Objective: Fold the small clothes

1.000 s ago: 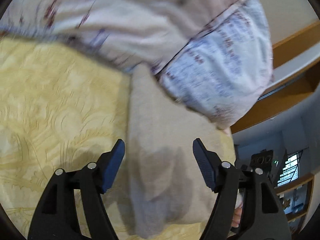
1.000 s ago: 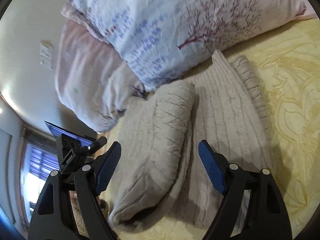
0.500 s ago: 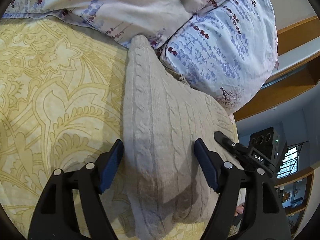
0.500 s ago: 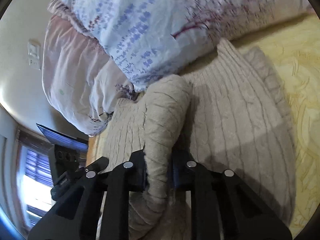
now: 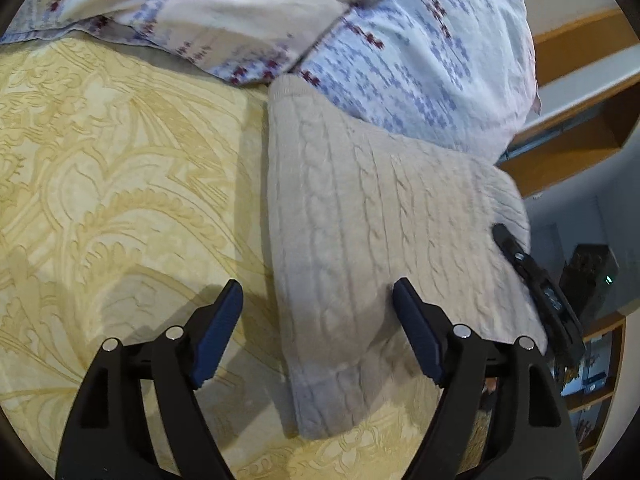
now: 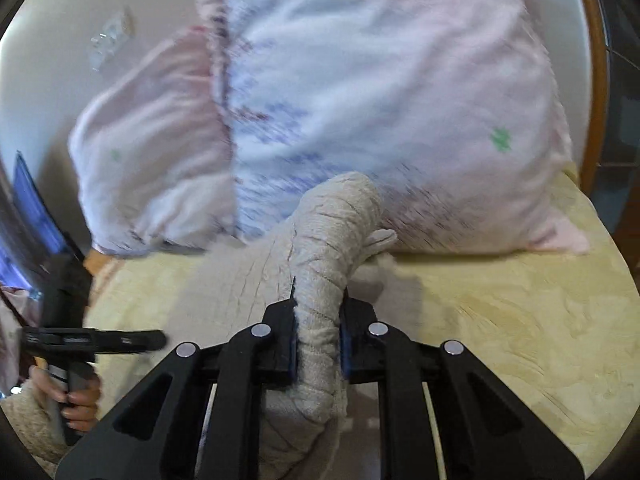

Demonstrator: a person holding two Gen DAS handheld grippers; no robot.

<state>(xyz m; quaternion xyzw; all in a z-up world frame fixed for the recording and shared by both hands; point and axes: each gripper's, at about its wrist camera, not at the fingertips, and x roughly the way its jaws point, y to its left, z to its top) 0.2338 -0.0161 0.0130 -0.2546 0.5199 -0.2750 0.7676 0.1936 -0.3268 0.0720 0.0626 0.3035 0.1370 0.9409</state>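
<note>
A beige cable-knit sweater [image 5: 368, 208] lies folded on the yellow bedspread [image 5: 120, 200], its far end against the pillows. My left gripper [image 5: 318, 286] hovers over its near left edge; the jaws are opening, the knit lies below and between them, and the blue pads do not press it. In the right wrist view my right gripper [image 6: 318, 304] is shut on a bunched fold of the sweater [image 6: 332, 232] and holds it lifted off the bed. The right gripper's finger [image 5: 516, 252] shows at the sweater's right edge. The left gripper [image 6: 120, 338] shows at far left, held by a hand [image 6: 76, 400].
Two floral pillows [image 6: 380, 100] are stacked at the head of the bed, right behind the sweater. A wooden bed frame [image 6: 596, 80] curves past them. Wooden shelving [image 5: 580, 120] stands beyond the bed's right side. Yellow bedspread [image 6: 500, 320] stretches to the right.
My right gripper shut on a fold of the sweater, then rose and rolled with it. My left gripper shifted a little over the sweater's edge, its jaws slightly wider.
</note>
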